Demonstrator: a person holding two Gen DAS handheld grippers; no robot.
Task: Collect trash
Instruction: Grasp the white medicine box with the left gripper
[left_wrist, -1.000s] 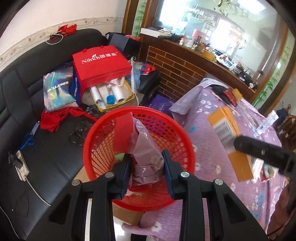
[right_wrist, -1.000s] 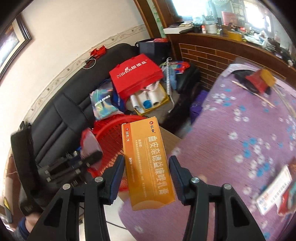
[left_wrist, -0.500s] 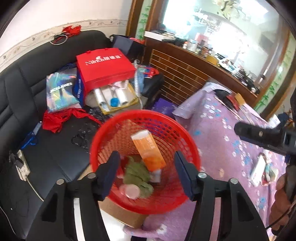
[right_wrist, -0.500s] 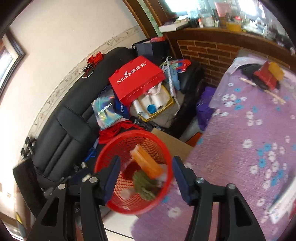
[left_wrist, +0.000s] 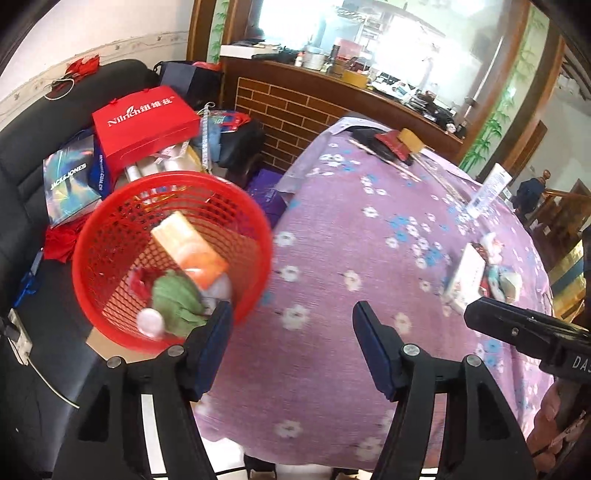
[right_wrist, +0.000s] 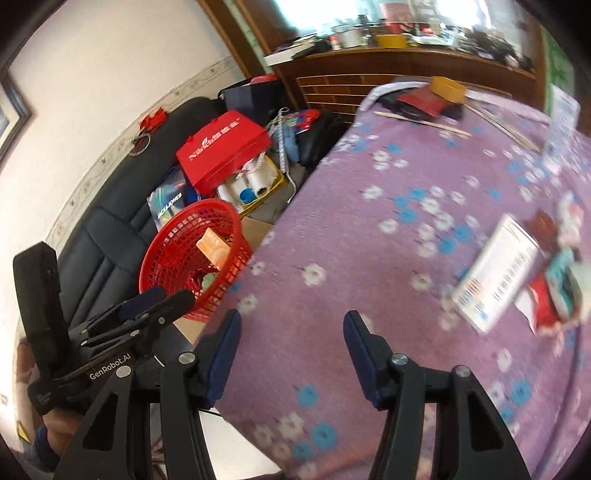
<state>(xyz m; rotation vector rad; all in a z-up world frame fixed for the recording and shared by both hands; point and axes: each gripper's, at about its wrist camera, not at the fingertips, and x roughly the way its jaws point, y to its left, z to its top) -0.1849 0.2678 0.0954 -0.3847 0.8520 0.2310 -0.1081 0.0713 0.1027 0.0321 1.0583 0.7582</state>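
Table (left_wrist: 332, 387) w/ purple floral cloth: biggest item, fills the ground under both your grippers. Black sofa (left_wrist: 33, 140): left of table, piled w/ bags, not trash for now. Red basket (left_wrist: 110, 258): off the table's left edge, beside the sofa; already holds an orange box (left_wrist: 192, 247), green crumple, small white bits. White carton (right_wrist: 495, 269): on the cloth at far right, barcode side up, long axis running diagonally, near-left to far-right in the right wrist view; blurred, so print unreadable. Wrapper cluster (right_wrist: 557, 291): red/teal scraps just beside the carton's right flank, touching or nearly so, can't tell which. Left gripper (left_wrist: 291, 347): jaws opening, nothing btwn them, sits nearer the basket than the trash. Right gripper (right_wrist: 291, 347): fingers apart, empty, over bare cloth. Key relation for you: remaining trash lies right and ahead of your right fingers, well apart from the left ones, so right hand is prob the nearer pick. Carton's long axis is skewed to the jaw line; you'd likely need to roll the wrist to close across its short side.
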